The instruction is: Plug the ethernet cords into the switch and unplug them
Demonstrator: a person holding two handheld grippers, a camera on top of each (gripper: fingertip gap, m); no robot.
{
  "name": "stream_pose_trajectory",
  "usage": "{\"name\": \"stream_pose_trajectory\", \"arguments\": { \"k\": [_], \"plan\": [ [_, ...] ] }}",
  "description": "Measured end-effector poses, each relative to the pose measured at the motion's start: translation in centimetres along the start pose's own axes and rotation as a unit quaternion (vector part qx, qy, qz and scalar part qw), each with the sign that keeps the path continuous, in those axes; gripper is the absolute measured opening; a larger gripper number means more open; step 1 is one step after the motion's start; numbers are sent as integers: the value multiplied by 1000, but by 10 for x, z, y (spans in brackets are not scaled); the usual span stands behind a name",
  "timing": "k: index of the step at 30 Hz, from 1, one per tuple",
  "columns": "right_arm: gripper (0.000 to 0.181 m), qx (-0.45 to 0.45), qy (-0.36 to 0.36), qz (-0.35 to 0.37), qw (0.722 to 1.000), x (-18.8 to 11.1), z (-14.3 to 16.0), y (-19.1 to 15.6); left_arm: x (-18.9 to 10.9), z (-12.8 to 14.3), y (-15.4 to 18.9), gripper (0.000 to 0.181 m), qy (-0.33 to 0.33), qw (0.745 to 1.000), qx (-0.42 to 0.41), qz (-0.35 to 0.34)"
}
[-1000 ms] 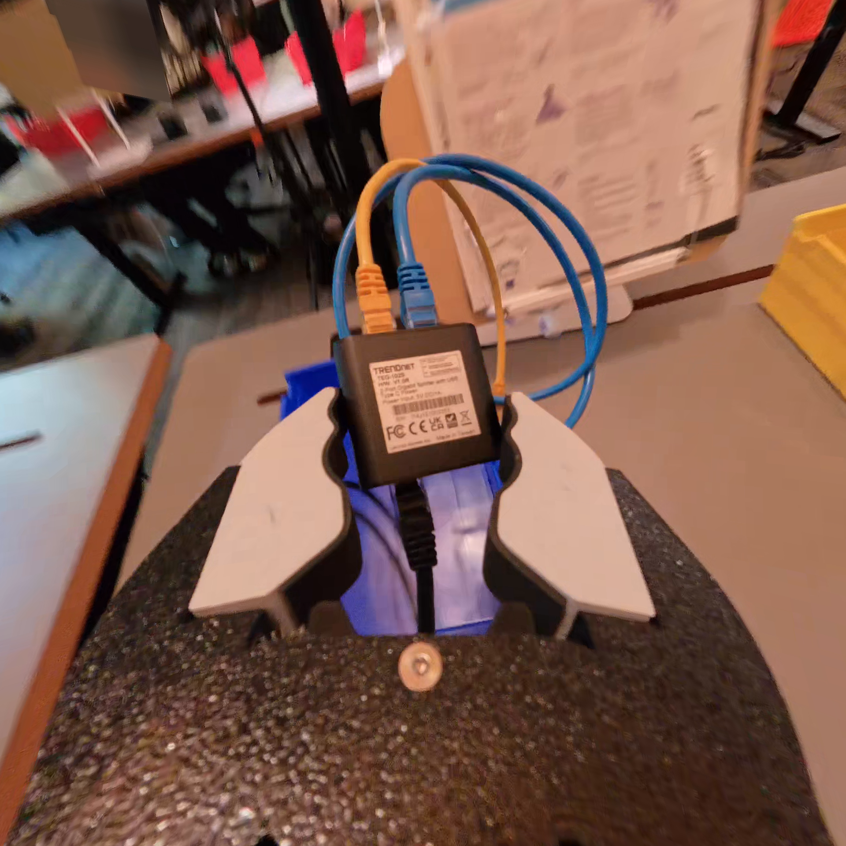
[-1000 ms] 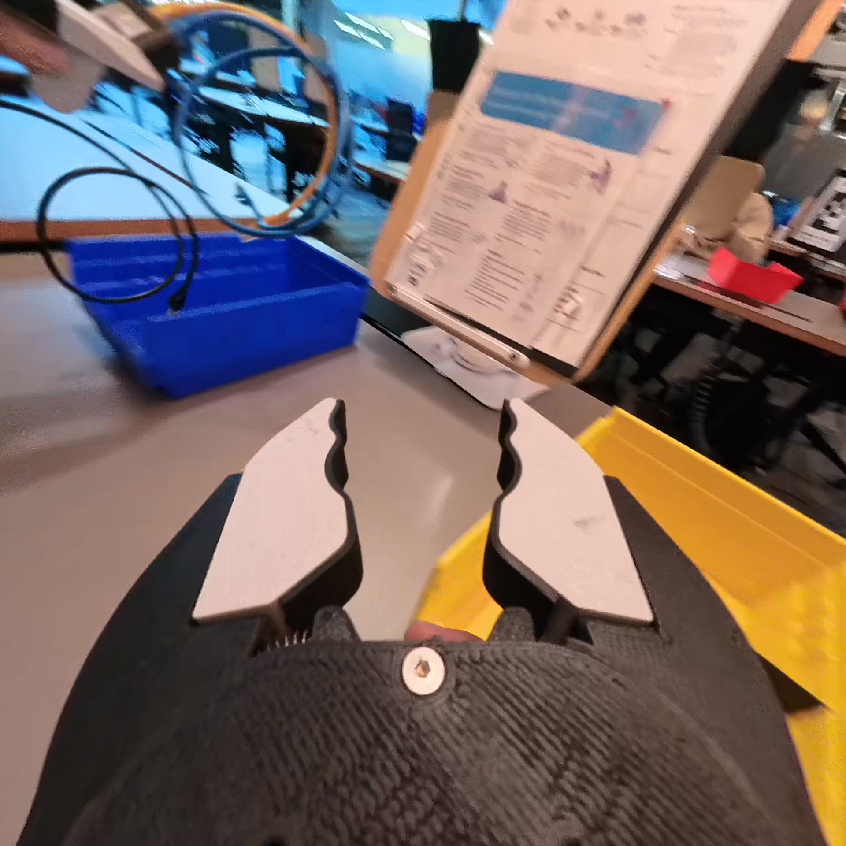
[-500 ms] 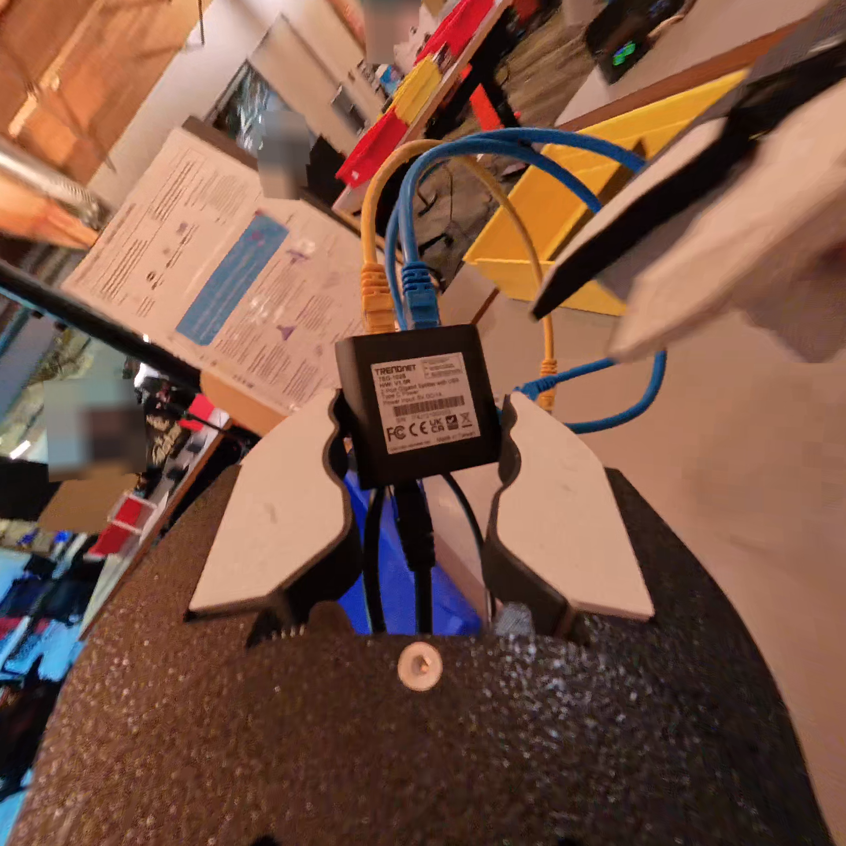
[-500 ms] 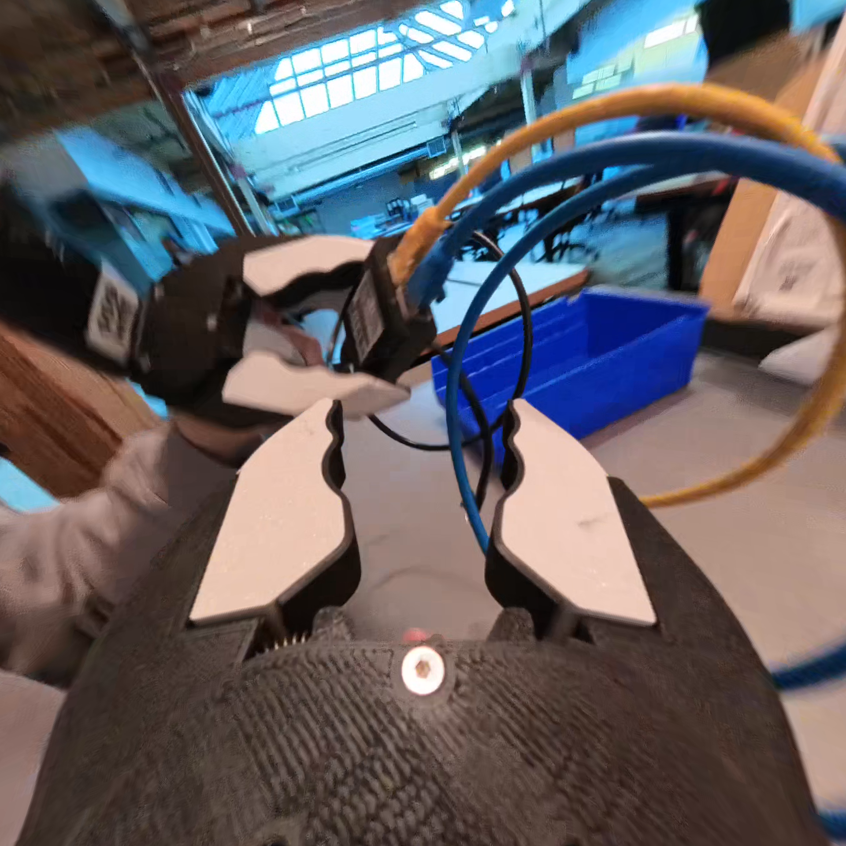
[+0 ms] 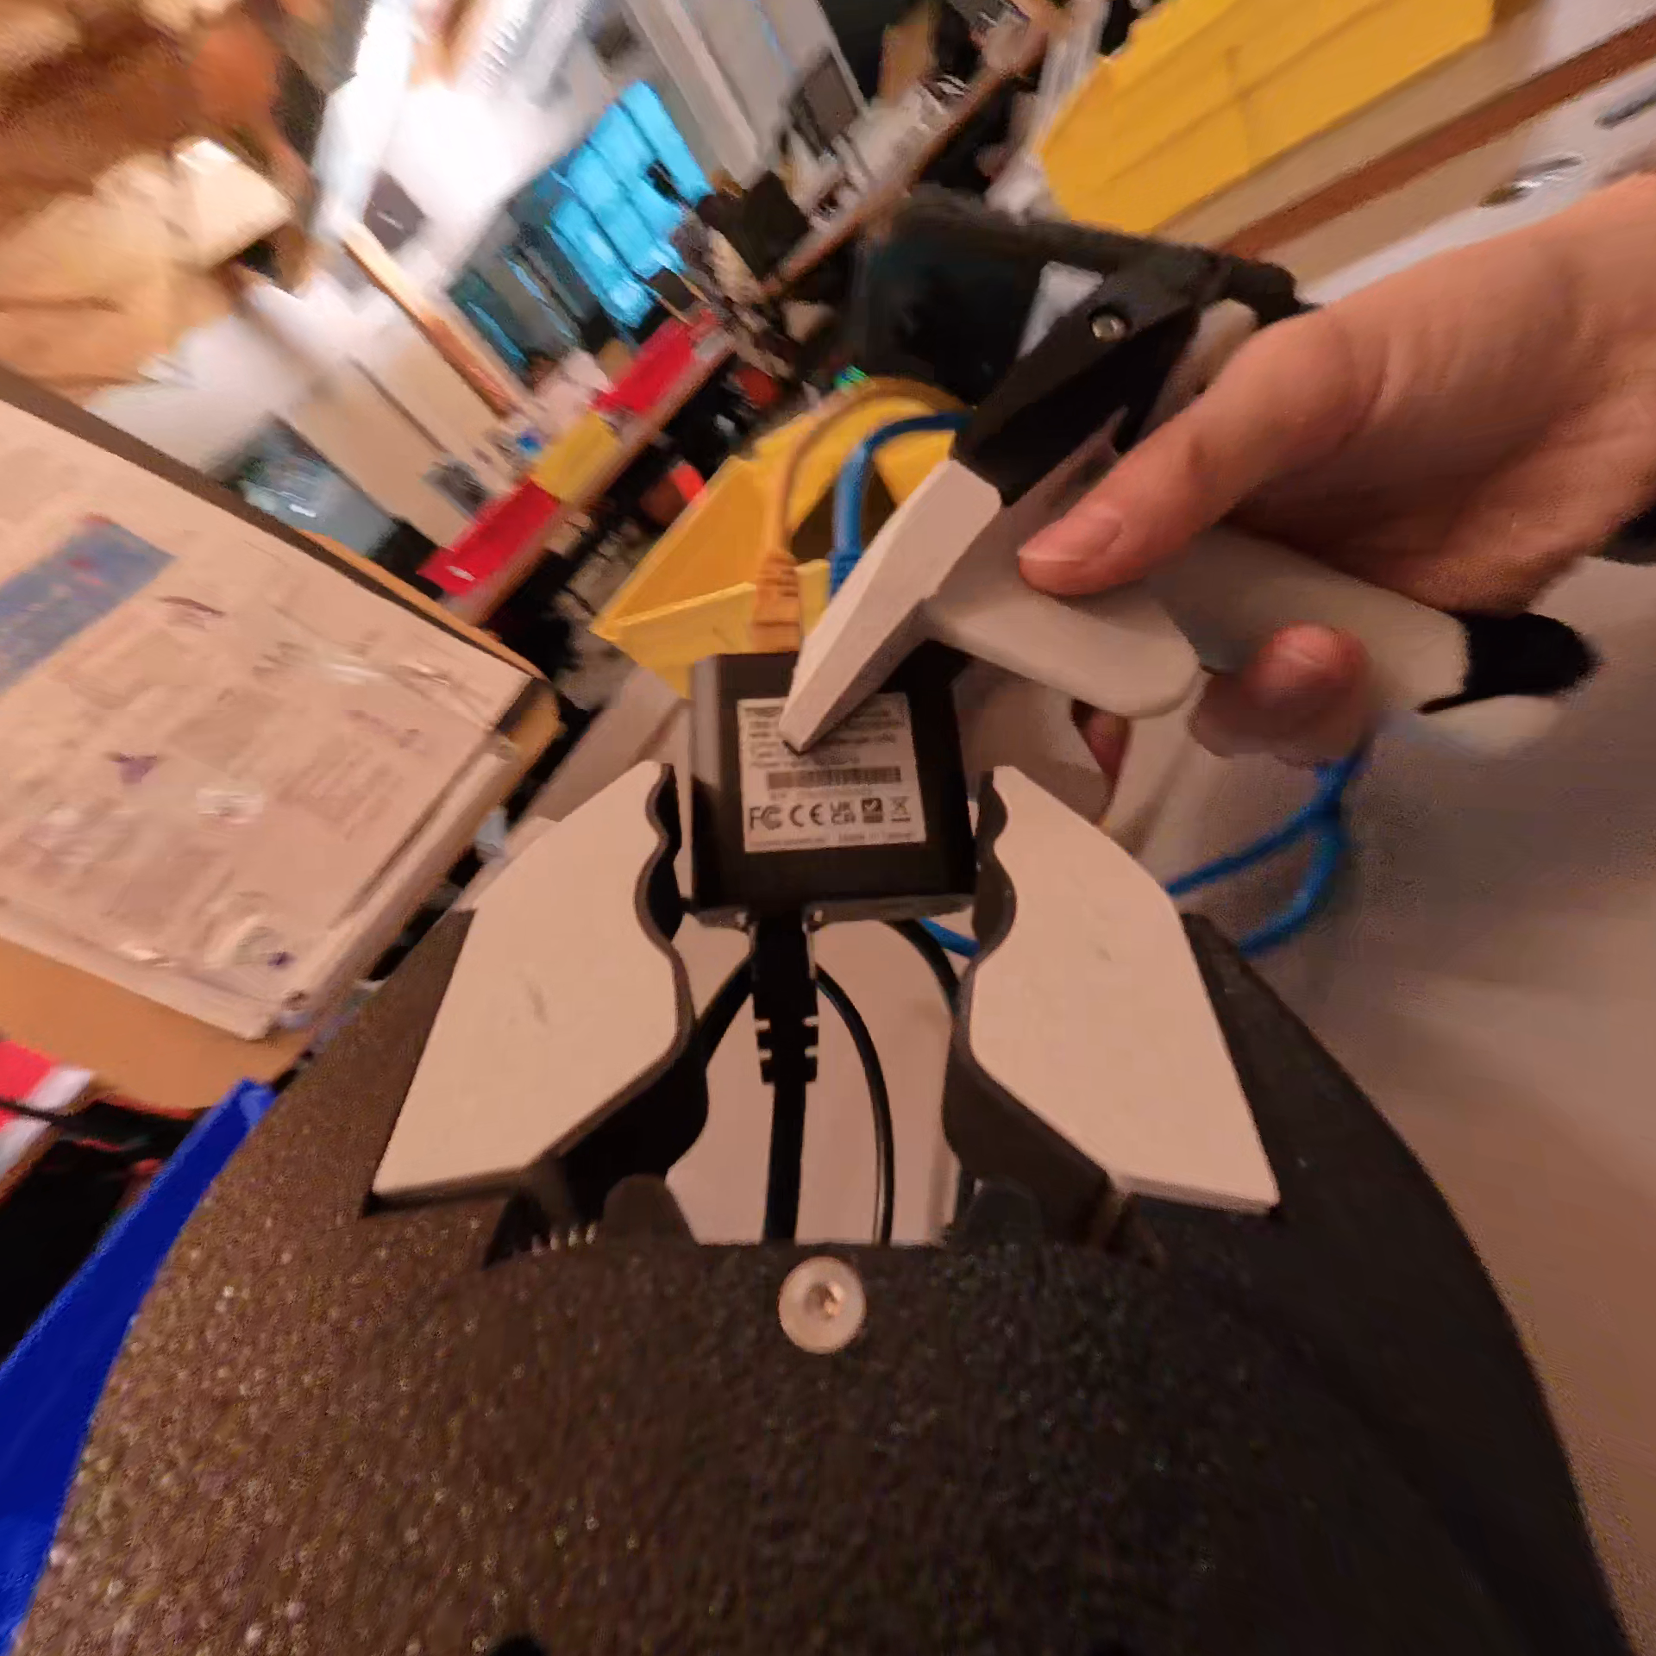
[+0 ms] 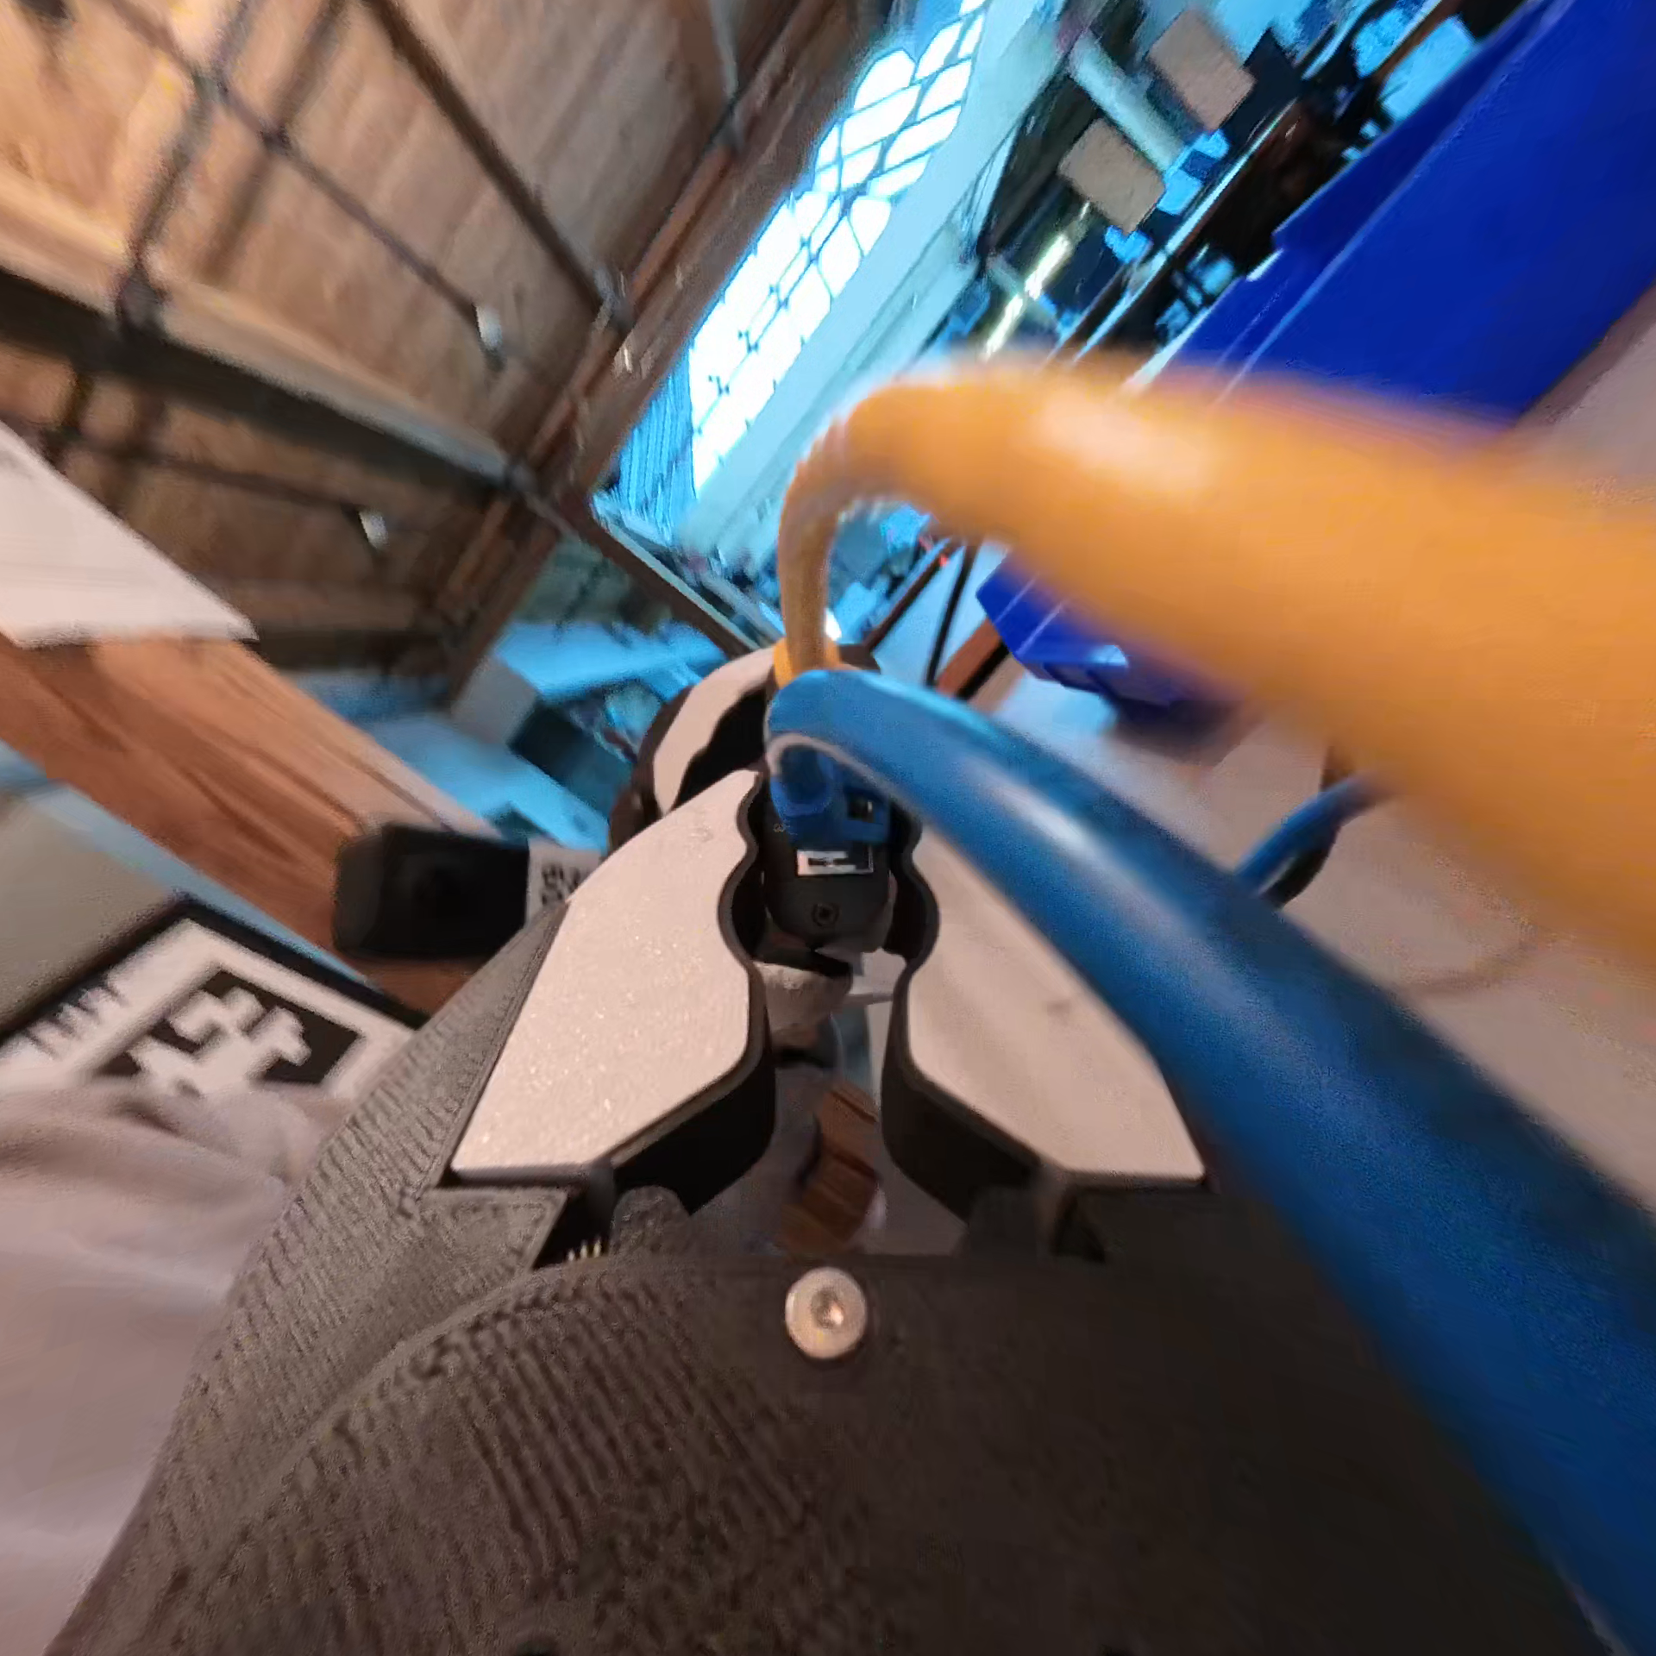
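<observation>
Switch point(image 5: 829, 797) clamped between left fingers point(image 5: 556, 977); right fingers point(image 6: 627, 977) crowd its cord-side edge

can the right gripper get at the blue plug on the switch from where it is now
Probably yes. The right gripper already has its fingers either side of the blue plug at the top of the switch, which the left gripper holds steady. The blue and yellow cord loops crowd close, but don't block it.
</observation>
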State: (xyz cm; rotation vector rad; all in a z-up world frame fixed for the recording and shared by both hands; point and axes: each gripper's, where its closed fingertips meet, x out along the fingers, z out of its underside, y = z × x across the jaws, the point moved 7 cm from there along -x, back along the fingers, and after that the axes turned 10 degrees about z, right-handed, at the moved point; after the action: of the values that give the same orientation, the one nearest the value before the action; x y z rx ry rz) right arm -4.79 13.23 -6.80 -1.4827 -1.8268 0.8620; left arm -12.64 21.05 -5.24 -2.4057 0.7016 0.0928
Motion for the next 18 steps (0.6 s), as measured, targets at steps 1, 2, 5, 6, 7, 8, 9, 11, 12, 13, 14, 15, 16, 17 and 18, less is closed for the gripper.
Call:
{"name": "stream_pose_trajectory", "arguments": {
  "k": [1,2,5,6,7,8,9,11,12,13,14,15,16,17,18],
  "plan": [
    [24,45,28,-4,999,-2,-1,4,-3,0,0,65,4,999,17,-29],
    [24,96,59,-17,994,-5,-3,8,-6,2,0,64,-5,998,31,-49],
    [24,172,67,-32,982,-7,5,13,-9,5,3,68,0,999,-12,-51],
    [24,166,64,-24,984,-6,9,11,-9,5,4,70,21,998,-32,-40],
    [24,162,65,-14,985,-5,13,10,-10,5,5,70,36,998,-45,-34],
    [24,161,70,-9,984,-4,16,7,-9,7,7,70,38,998,-51,-22],
    [24,165,84,-2,983,-4,18,6,-7,11,10,69,30,998,-54,-4],
    [25,187,104,14,977,-3,24,6,-6,21,11,71,23,998,-60,-1],
    [24,193,102,15,976,-1,27,6,-6,23,12,68,36,997,-65,-5],
    [25,199,103,17,974,0,30,6,-8,24,12,65,53,996,-74,-6],
    [25,208,109,21,972,0,32,5,-9,26,13,65,62,995,-84,-2],
    [25,212,113,27,970,1,33,5,-9,27,13,64,63,994,-93,3],
    [25,213,114,31,970,1,33,4,-9,28,13,64,65,993,-101,7],
    [26,215,111,35,970,1,33,3,-9,28,14,62,70,992,-103,12],
    [26,213,111,41,970,0,34,2,-9,29,15,60,74,991,-106,18]
  ]
}}
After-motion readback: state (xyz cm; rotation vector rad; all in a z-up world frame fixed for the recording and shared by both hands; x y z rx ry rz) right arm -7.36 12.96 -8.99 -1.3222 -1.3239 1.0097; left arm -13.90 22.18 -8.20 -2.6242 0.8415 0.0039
